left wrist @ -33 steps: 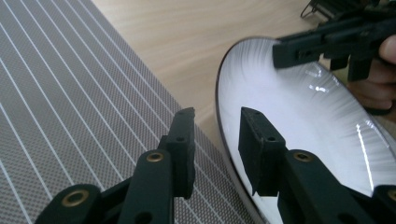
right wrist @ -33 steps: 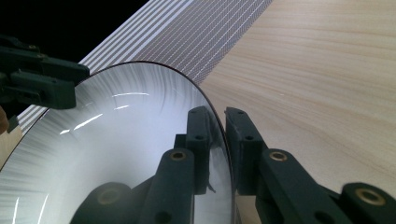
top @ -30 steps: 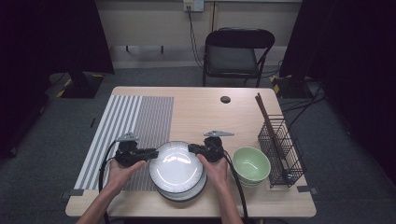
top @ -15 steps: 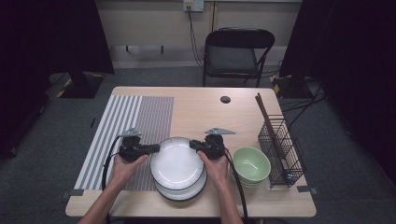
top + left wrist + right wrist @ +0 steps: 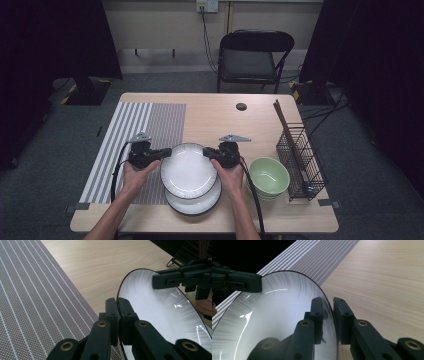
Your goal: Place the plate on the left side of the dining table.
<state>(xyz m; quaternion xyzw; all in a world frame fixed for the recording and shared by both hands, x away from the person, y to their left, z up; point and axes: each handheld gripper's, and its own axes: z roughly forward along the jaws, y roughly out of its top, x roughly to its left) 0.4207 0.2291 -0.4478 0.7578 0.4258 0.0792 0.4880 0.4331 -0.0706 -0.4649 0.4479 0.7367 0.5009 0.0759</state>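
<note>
A white plate with a thin dark rim (image 5: 188, 170) is held a little above a second, matching plate (image 5: 196, 206) that lies on the table. My left gripper (image 5: 162, 153) is shut on the upper plate's left rim; in the left gripper view its pads (image 5: 117, 301) pinch the rim (image 5: 155, 315). My right gripper (image 5: 207, 152) is at the plate's right rim. Its jaws (image 5: 327, 301) have just been opening. The rim (image 5: 279, 315) stands between them, with a gap at the outer pad.
A green bowl (image 5: 269, 176) sits just right of the plates. Beyond it stands a black wire rack (image 5: 300, 160) holding long sticks. A striped placemat (image 5: 135, 135) covers the table's left part. There is a small black disc (image 5: 241, 106) at the far side and a chair (image 5: 252, 55) behind the table.
The upper plate has come up off the lower one and shifted slightly away from the person. The left jaws have closed onto its rim.
</note>
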